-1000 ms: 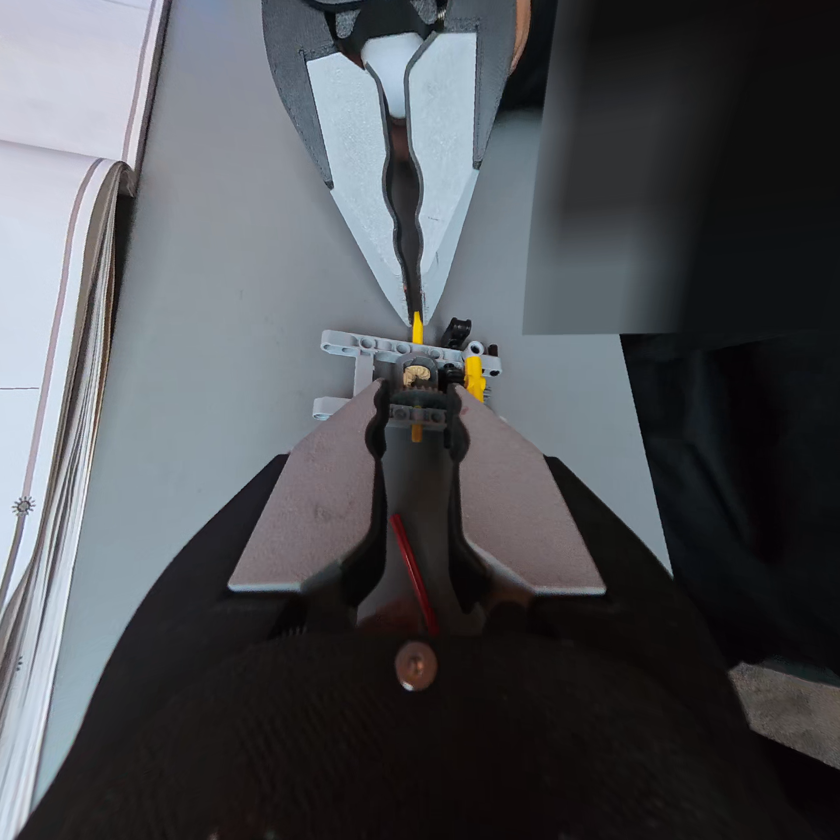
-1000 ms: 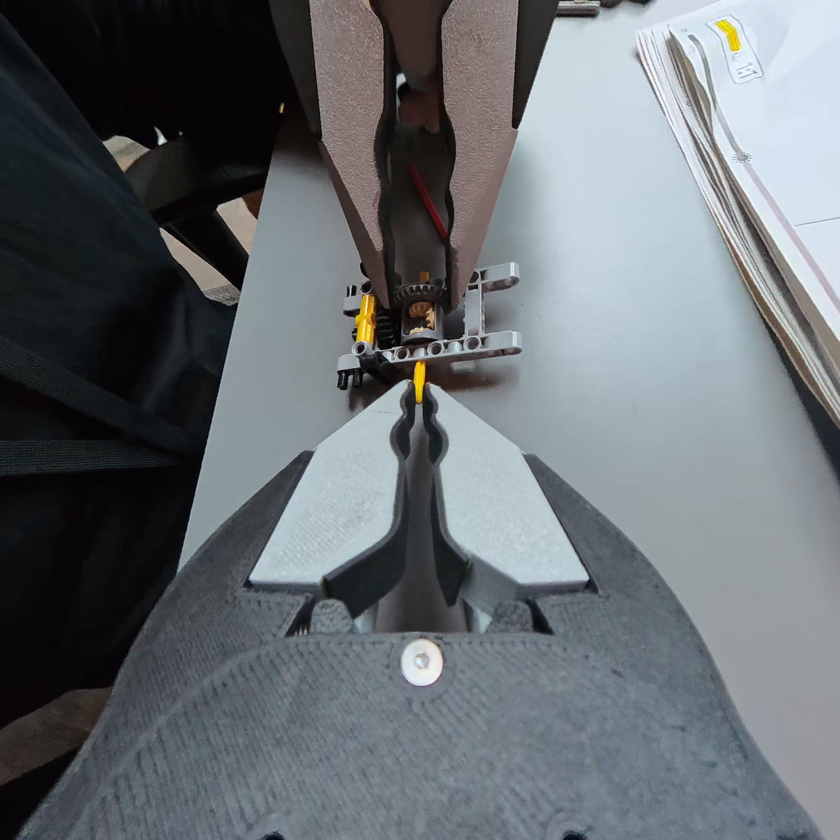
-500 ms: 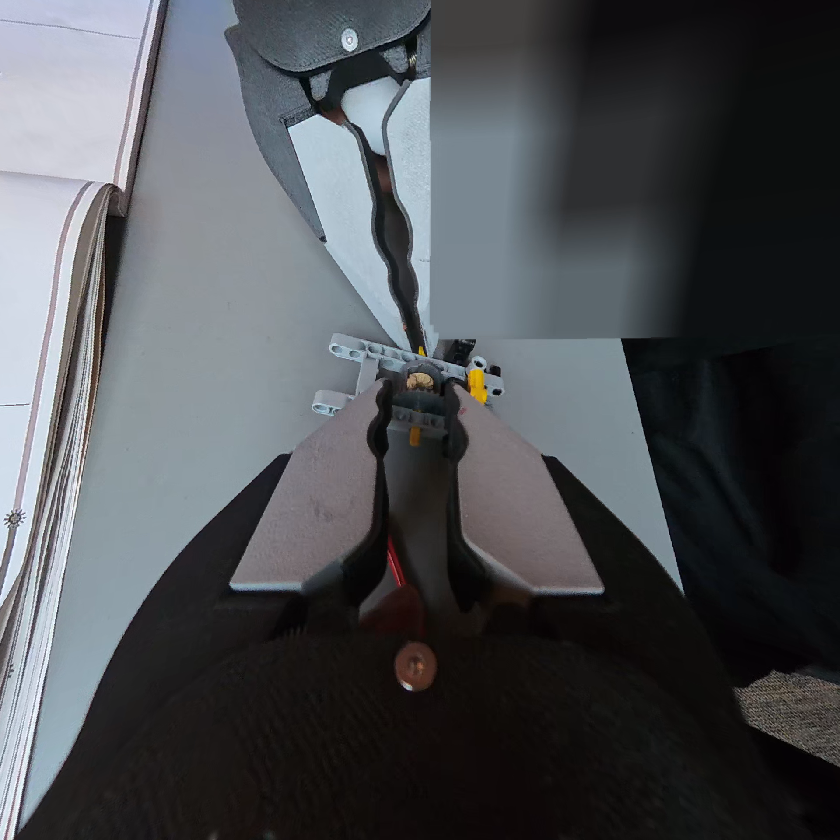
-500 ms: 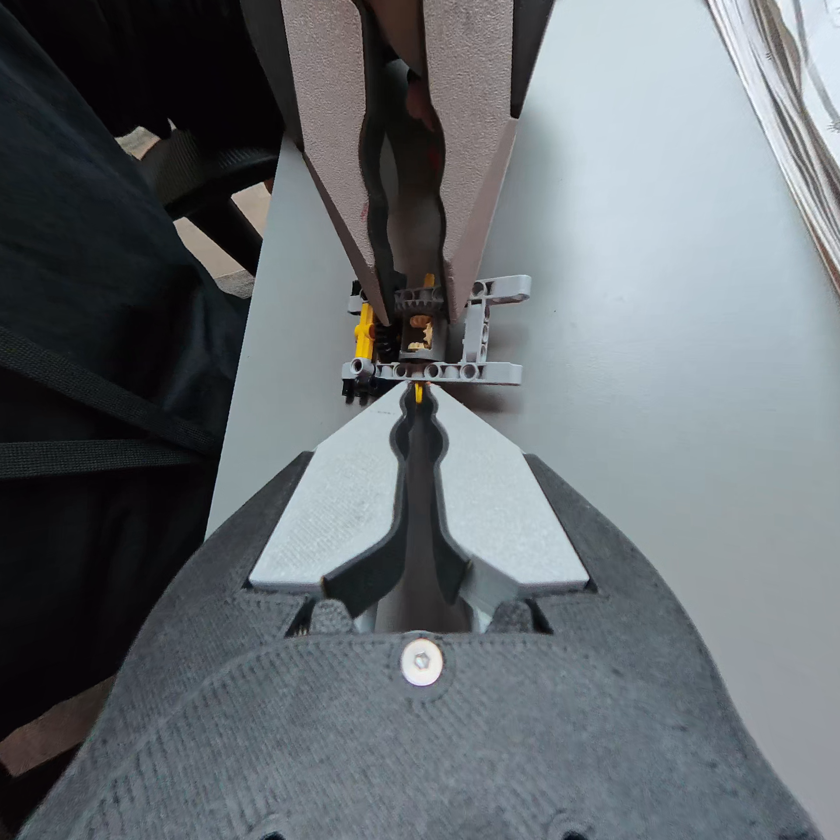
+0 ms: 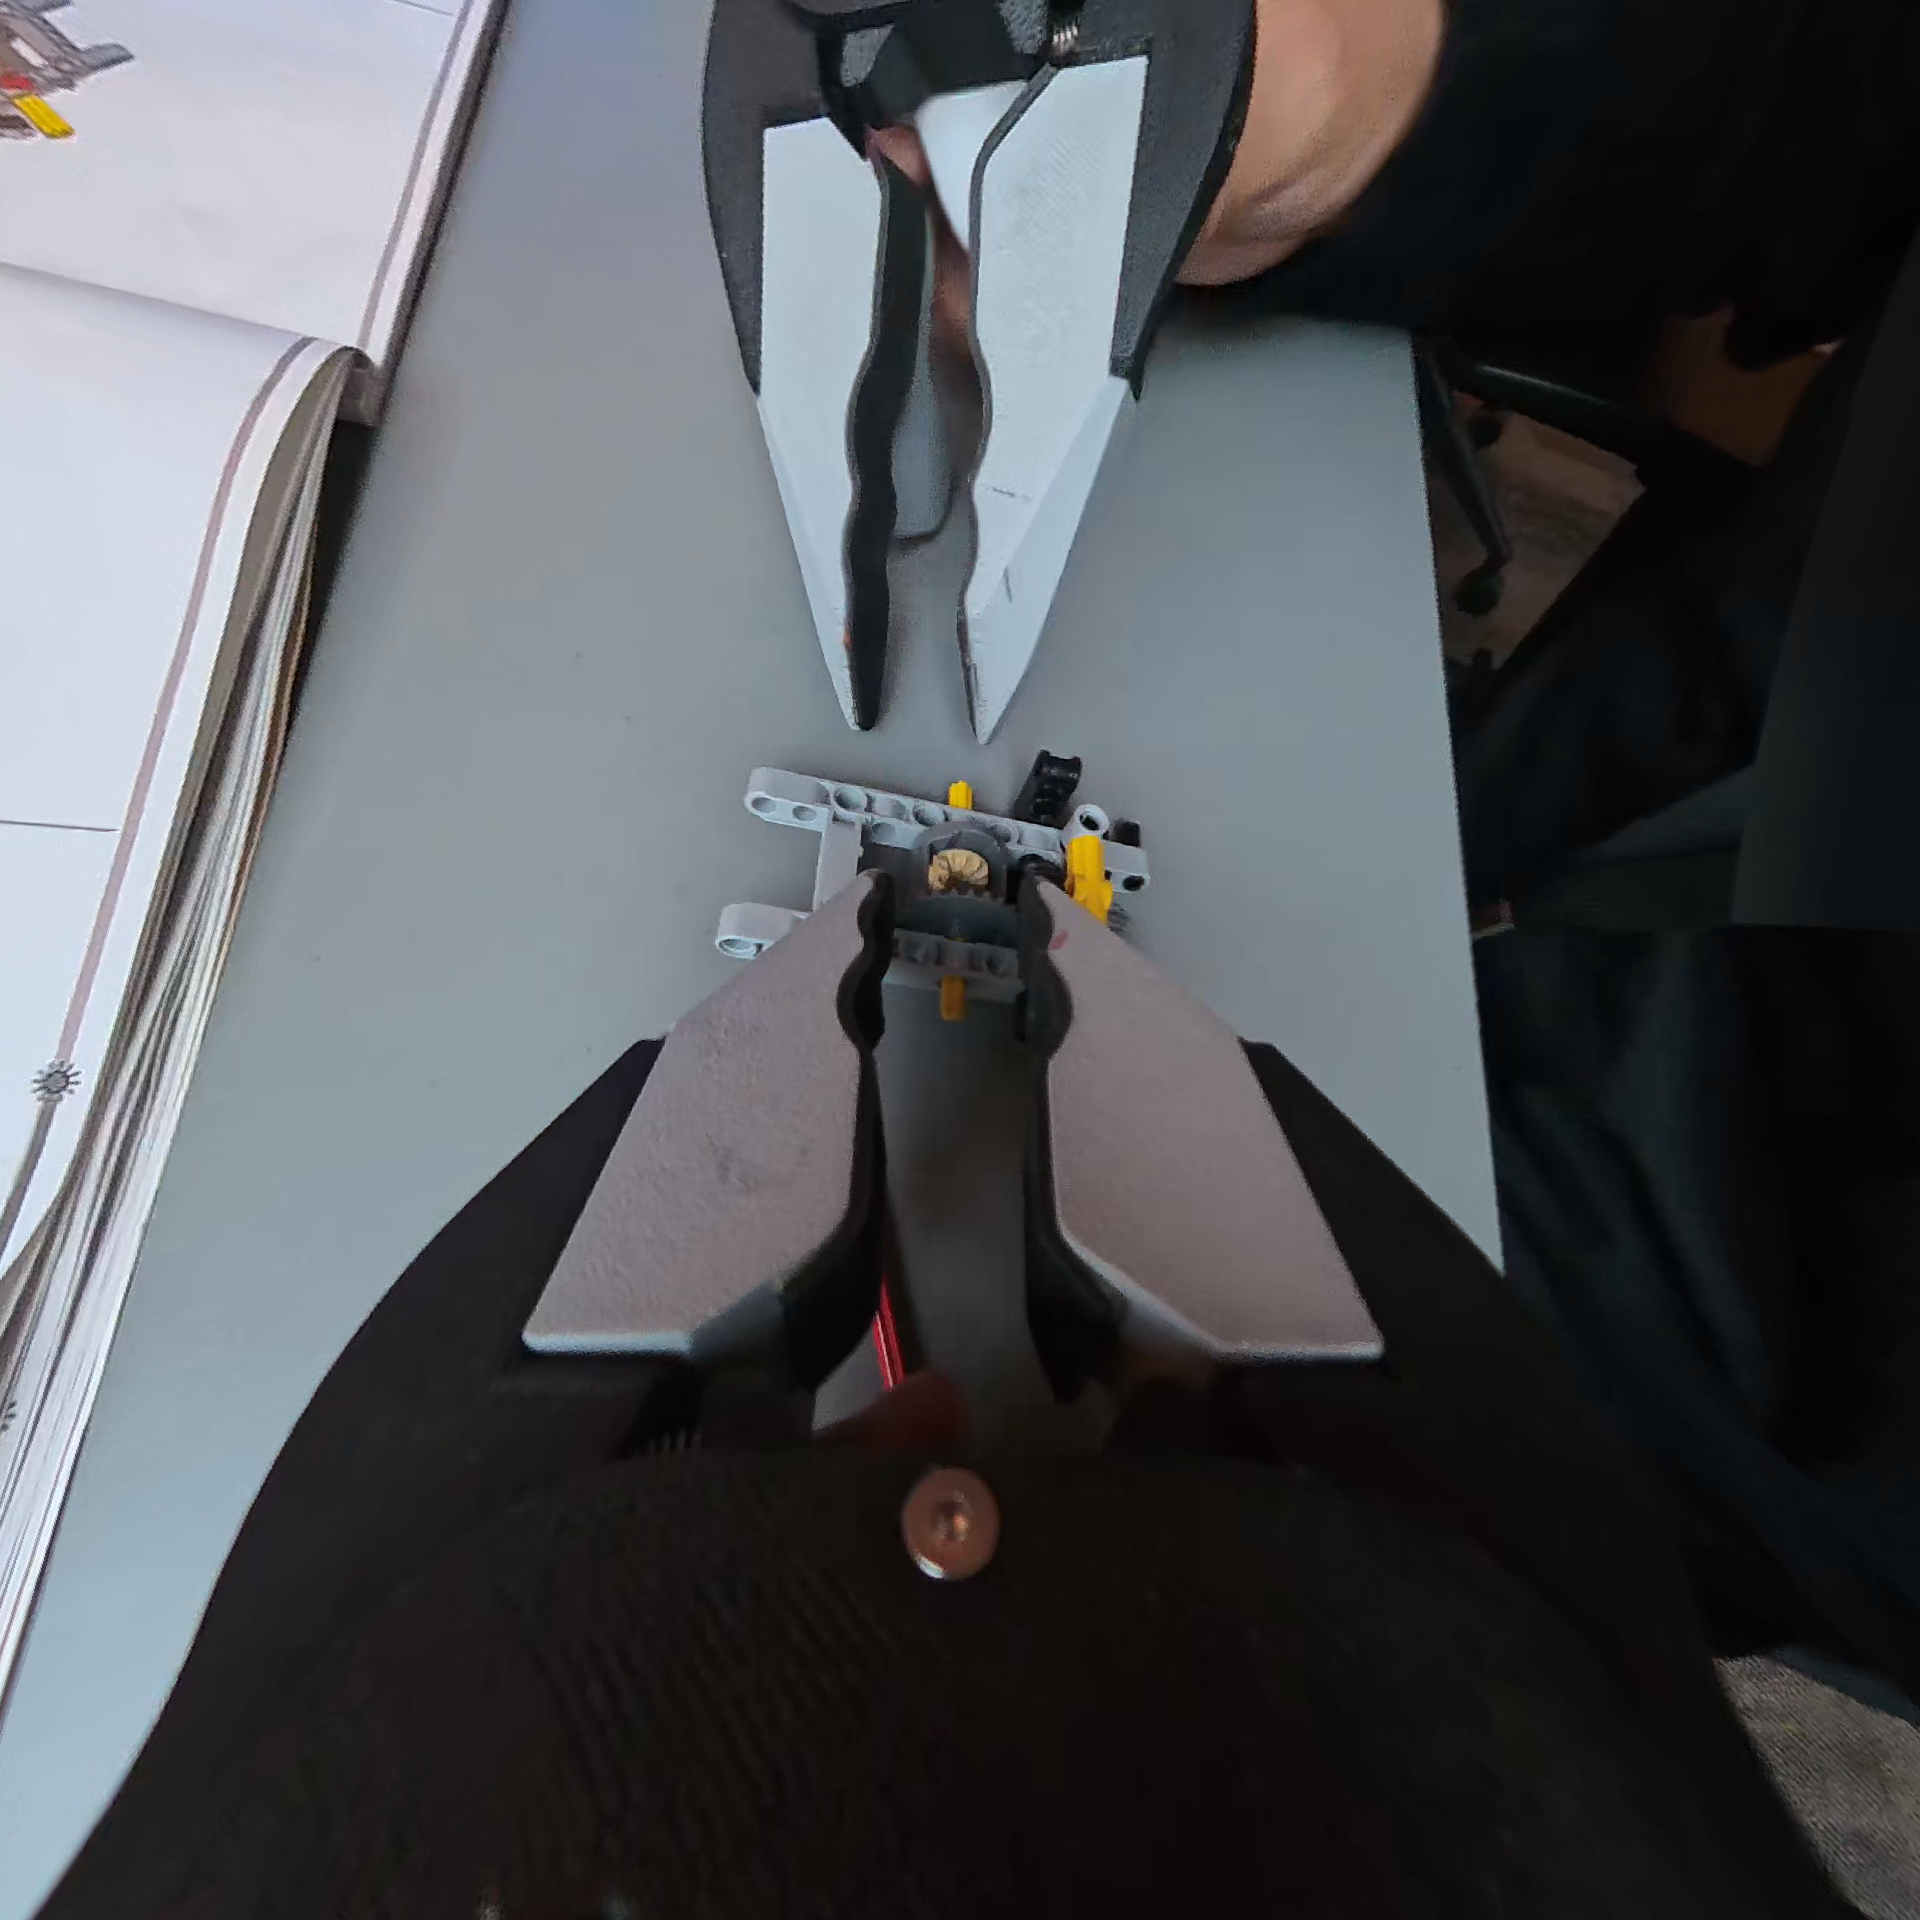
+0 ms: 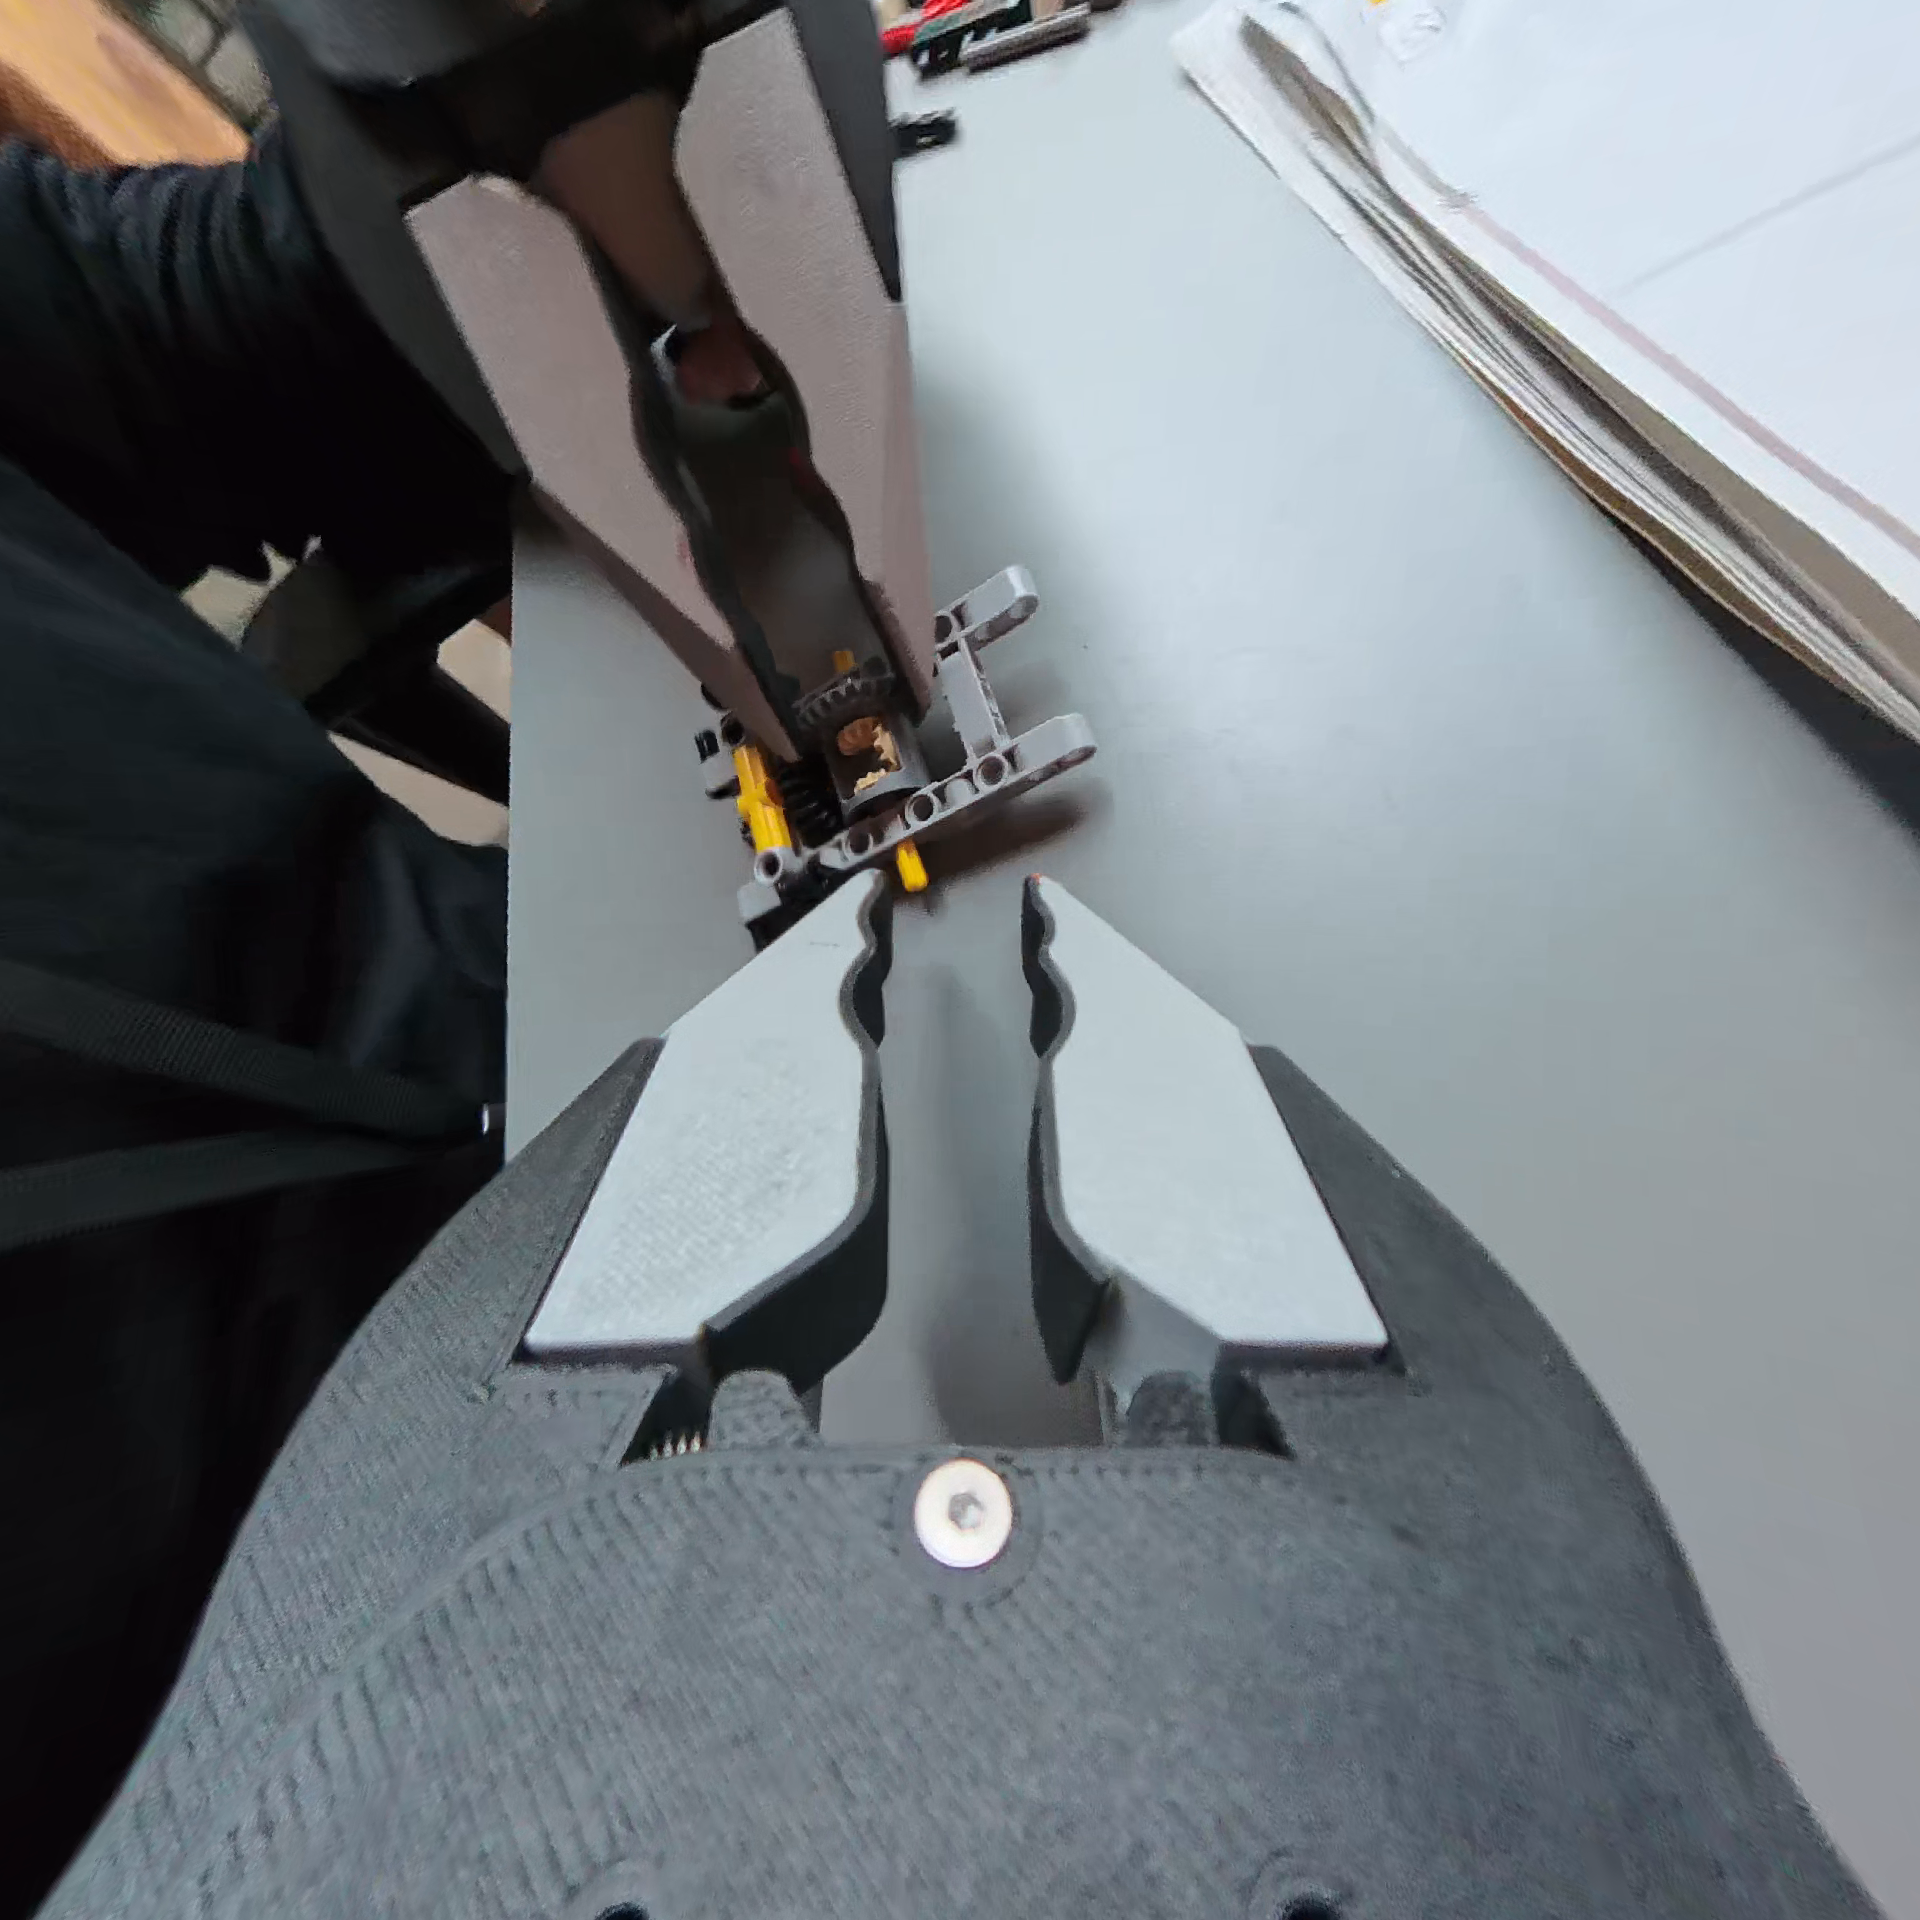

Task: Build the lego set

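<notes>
The lego assembly (image 5: 914, 831) is a grey beam frame with a dark grey gear housing, a tan gear, yellow axles and black pins; it rests on the grey table (image 5: 520, 727). My left gripper (image 5: 956, 914) is shut on the dark grey gear housing (image 5: 961, 894) in the middle of the frame; the right wrist view shows its fingers (image 6: 883, 665) clamping that housing (image 6: 873, 753). My right gripper (image 6: 956, 894) is open and empty, its tips just short of the yellow axle (image 6: 911, 868) that sticks out of the frame. It also shows in the left wrist view (image 5: 920, 727), apart from the frame.
An open instruction booklet lies beside the assembly (image 5: 125, 623) (image 6: 1662, 260). Loose parts lie at the far end of the table (image 6: 966, 42). The table edge runs close beside the assembly (image 6: 509, 831), with a person's dark clothing and an office chair beyond it.
My right gripper was shut on the yellow axle, pushing it into the frame; it has now opened, let go and backed off a little. The left gripper keeps its hold on the assembly.
</notes>
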